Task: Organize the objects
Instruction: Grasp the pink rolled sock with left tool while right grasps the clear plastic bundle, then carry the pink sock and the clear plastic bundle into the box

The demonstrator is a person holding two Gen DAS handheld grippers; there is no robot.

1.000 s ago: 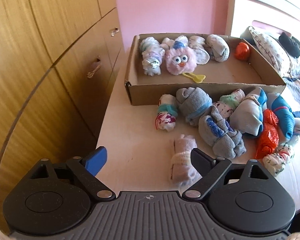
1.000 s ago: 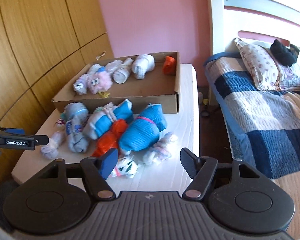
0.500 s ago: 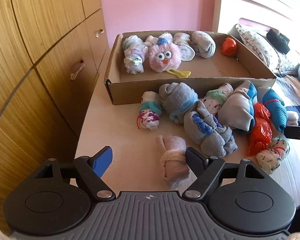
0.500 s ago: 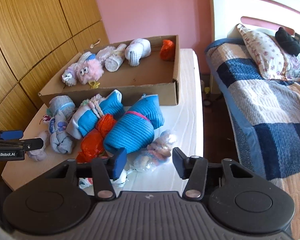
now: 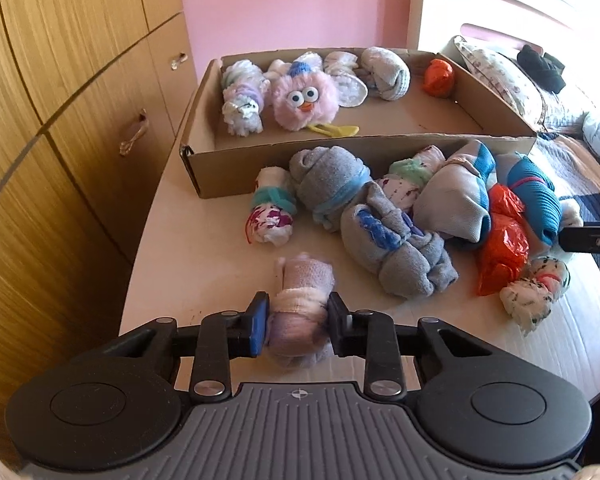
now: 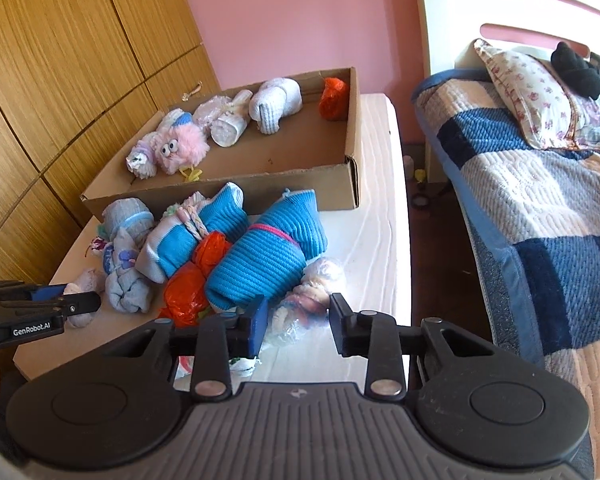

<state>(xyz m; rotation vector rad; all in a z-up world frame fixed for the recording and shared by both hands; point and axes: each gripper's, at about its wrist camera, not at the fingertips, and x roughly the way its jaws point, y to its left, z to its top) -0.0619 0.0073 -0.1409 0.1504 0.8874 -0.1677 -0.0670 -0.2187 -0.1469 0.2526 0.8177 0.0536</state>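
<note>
Left tongs (image 5: 298, 322): we see both fingers pressed against a pale lilac sock roll (image 5: 300, 312), clenched on its white cuff at the near edge of the table (image 5: 188, 252).
Right tongs (image 6: 298, 326): we find the fingers apart, released, with a clear-wrapped pale bundle (image 6: 312, 296) lying between and just past them; whether they touch it we cannot tell.
Near pile: just beyond the left tongs we see a grey sock with blue marks (image 5: 396, 248), an orange plastic bag (image 5: 500, 248) and a speckled white roll (image 5: 536, 292), all on the table.
Middle pile: we count a grey roll with a blue band (image 5: 328, 184), a small roll with a green cuff (image 5: 272, 212) and a bright blue knitted roll (image 6: 264, 256) in front of the box.
Box (image 5: 236, 172): cardboard, open-topped, at the far side of the table; inside we see a pink fluffy toy (image 5: 304, 98), white sock rolls (image 5: 384, 72) and an orange ball (image 5: 438, 78).
Beyond: wooden cupboards (image 5: 60, 120) on the left, a bed (image 6: 540, 208) on the right.
</note>
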